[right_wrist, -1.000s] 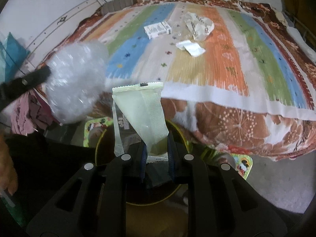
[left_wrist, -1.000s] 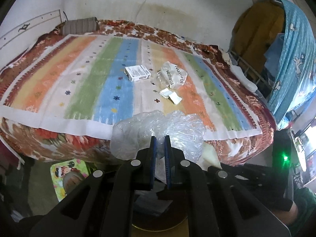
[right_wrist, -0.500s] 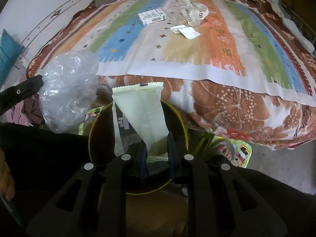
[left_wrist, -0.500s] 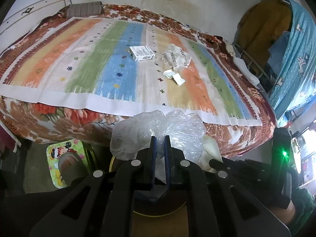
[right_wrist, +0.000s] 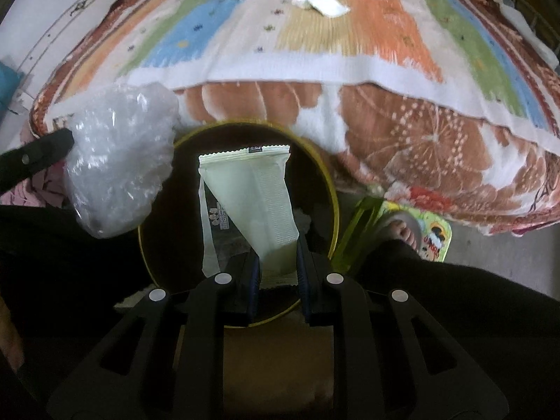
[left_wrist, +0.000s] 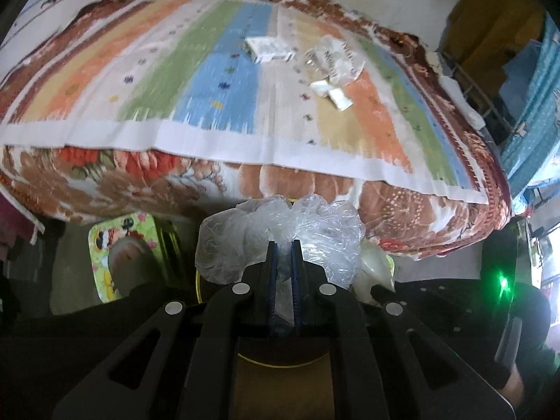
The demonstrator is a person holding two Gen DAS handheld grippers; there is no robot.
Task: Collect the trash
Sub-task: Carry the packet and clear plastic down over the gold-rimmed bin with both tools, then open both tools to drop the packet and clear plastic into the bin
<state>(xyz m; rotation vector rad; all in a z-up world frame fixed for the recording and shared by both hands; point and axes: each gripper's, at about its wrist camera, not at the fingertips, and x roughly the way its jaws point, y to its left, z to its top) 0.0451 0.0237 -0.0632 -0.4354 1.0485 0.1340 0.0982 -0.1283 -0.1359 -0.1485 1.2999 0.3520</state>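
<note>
My left gripper [left_wrist: 282, 245] is shut on a crumpled clear plastic bag [left_wrist: 280, 231], held over the left rim of a dark round bin with a yellow rim [right_wrist: 329, 189]. The bag also shows in the right wrist view [right_wrist: 119, 161]. My right gripper [right_wrist: 278, 245] is shut on a pale green wrapper [right_wrist: 252, 203], held above the bin's mouth. On the striped bed cover lie a small white box [left_wrist: 267, 47], a crumpled printed white bag [left_wrist: 334, 57] and small white paper scraps [left_wrist: 332, 92].
The bed [left_wrist: 210, 182] with a floral side stands just behind the bin. A cartoon-printed mat [left_wrist: 115, 245] and a sandalled foot [right_wrist: 402, 227] are on the floor beside the bin. Blue cloth hangs at the right [left_wrist: 535, 133].
Both grippers have dropped lower and tilted down toward the bin. The bed has risen in both views. Each gripper keeps its hold.
</note>
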